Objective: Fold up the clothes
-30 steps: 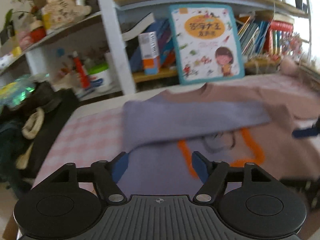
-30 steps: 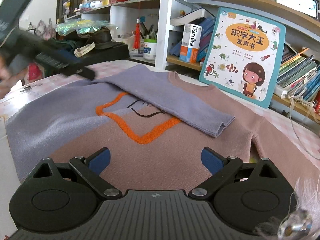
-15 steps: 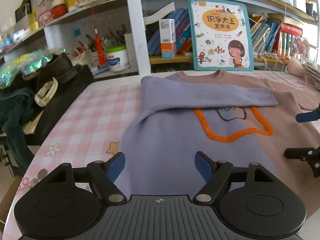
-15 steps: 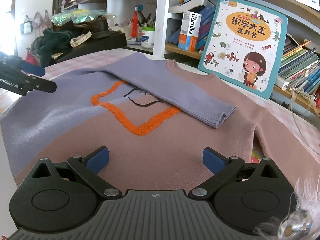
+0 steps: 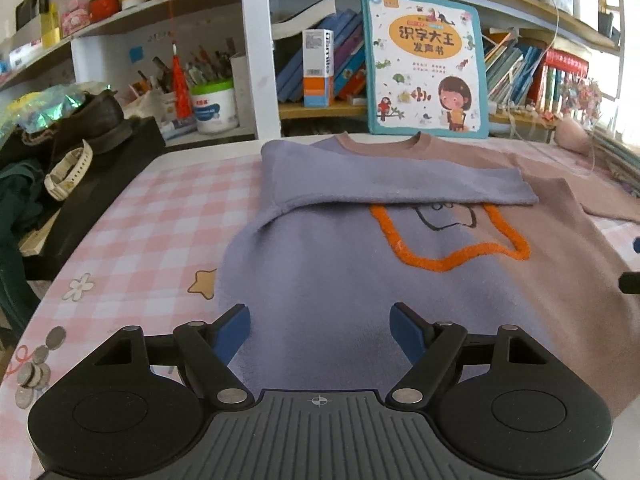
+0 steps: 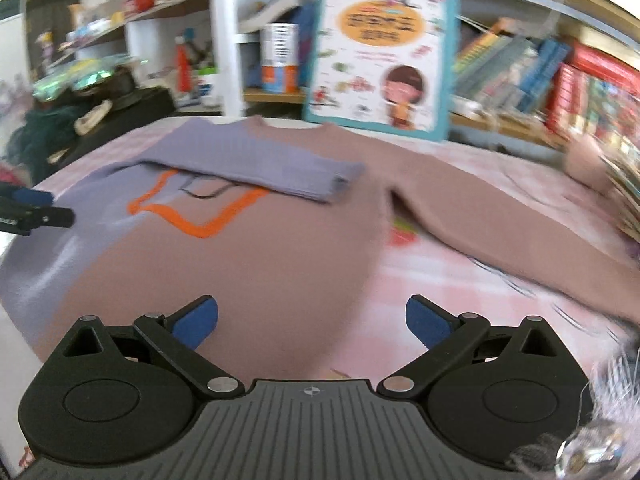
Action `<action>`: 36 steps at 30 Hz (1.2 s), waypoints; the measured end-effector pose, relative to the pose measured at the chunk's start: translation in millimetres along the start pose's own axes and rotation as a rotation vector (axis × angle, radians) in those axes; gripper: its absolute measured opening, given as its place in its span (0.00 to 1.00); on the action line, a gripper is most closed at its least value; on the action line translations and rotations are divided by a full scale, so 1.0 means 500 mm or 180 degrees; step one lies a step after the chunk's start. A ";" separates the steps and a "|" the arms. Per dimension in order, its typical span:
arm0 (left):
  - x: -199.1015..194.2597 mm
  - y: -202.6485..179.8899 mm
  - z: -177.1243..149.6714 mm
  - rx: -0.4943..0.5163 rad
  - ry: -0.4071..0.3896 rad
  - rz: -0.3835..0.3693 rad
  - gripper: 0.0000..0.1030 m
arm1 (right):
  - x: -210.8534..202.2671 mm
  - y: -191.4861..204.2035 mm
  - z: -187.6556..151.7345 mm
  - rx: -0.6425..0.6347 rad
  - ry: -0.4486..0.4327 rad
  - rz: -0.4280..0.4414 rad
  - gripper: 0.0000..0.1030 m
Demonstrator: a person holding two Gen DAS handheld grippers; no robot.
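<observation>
A sweater [image 5: 360, 272], half lilac and half dusty pink with an orange outline on its chest, lies flat on the pink checked tablecloth [image 5: 152, 220]. Its lilac sleeve [image 5: 384, 184] is folded across the chest. The pink sleeve [image 6: 500, 216] stretches out to the right, unfolded. My left gripper [image 5: 320, 330] hovers open over the lilac hem area, nothing between its blue fingers. My right gripper [image 6: 312, 320] is open above the pink lower edge of the sweater [image 6: 256, 264]. The left gripper's tip [image 6: 36, 212] shows at the right wrist view's left edge.
A children's book [image 5: 426, 64] leans against the shelf behind the collar. Black clothing with a watch [image 5: 68, 172] is piled at the table's left. Books [image 6: 560, 80] and a fluffy pink thing [image 6: 588, 156] crowd the right side. Bare tablecloth lies left of the sweater.
The right gripper has swung to the right, so the pink sleeve is now in its view. The left gripper has drawn back slightly toward the hem. Both stay open.
</observation>
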State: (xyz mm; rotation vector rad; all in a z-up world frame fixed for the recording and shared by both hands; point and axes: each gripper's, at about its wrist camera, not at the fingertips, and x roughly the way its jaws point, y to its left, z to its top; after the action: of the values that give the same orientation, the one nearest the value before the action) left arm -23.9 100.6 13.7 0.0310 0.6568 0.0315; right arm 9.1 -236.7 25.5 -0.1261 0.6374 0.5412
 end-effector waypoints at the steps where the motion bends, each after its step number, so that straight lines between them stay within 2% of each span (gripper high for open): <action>1: -0.001 0.000 0.000 0.0000 -0.0006 -0.0004 0.77 | -0.008 -0.008 -0.003 0.0057 0.0014 -0.0022 0.98; 5: -0.003 0.002 -0.001 0.0000 -0.0028 -0.0018 0.77 | -0.022 -0.027 -0.015 0.0247 0.0084 -0.0002 0.97; 9: -0.009 0.015 -0.005 -0.0037 -0.0087 0.0080 0.77 | -0.025 -0.024 -0.023 0.0292 0.0160 0.0047 0.93; 11: -0.011 0.025 -0.007 -0.0087 -0.0105 0.0097 0.77 | -0.025 -0.017 -0.023 0.0265 0.0175 0.0054 0.80; 17: 0.003 0.047 -0.023 -0.0158 -0.0009 0.0140 0.75 | -0.024 -0.006 -0.020 0.0174 0.0167 -0.0007 0.56; 18: 0.007 0.048 -0.027 -0.0176 0.0007 0.0132 0.73 | -0.023 -0.006 -0.020 0.0179 0.0163 0.0006 0.53; 21: 0.008 0.065 -0.038 -0.0375 -0.0059 -0.0014 0.47 | -0.022 -0.006 -0.016 0.0211 0.0159 0.0067 0.31; 22: 0.008 0.075 -0.038 -0.0471 -0.0059 -0.0088 0.29 | -0.021 -0.006 -0.016 0.0231 0.0161 0.0086 0.22; 23: 0.007 0.084 -0.039 -0.0566 -0.0059 -0.0162 0.15 | -0.020 -0.005 -0.015 0.0254 0.0162 0.0102 0.19; 24: 0.007 0.093 -0.040 -0.0662 -0.0059 -0.0236 0.10 | -0.019 -0.005 -0.014 0.0270 0.0156 0.0106 0.17; 25: 0.006 0.103 -0.041 -0.0755 -0.0059 -0.0309 0.09 | -0.018 -0.003 -0.015 0.0282 0.0142 0.0106 0.15; 29: 0.000 0.101 -0.040 -0.0582 -0.0084 -0.0278 0.09 | -0.005 0.008 -0.011 0.0302 0.0079 0.0146 0.11; 36: 0.003 0.123 -0.030 -0.0580 -0.0107 -0.0064 0.09 | 0.031 0.046 0.012 0.0131 0.0041 0.0267 0.11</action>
State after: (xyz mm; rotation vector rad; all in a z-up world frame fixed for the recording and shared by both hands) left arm -33.4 162.4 3.4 -0.1504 0.6185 0.0712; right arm 10.7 -208.4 22.1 -0.0645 0.6681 0.6082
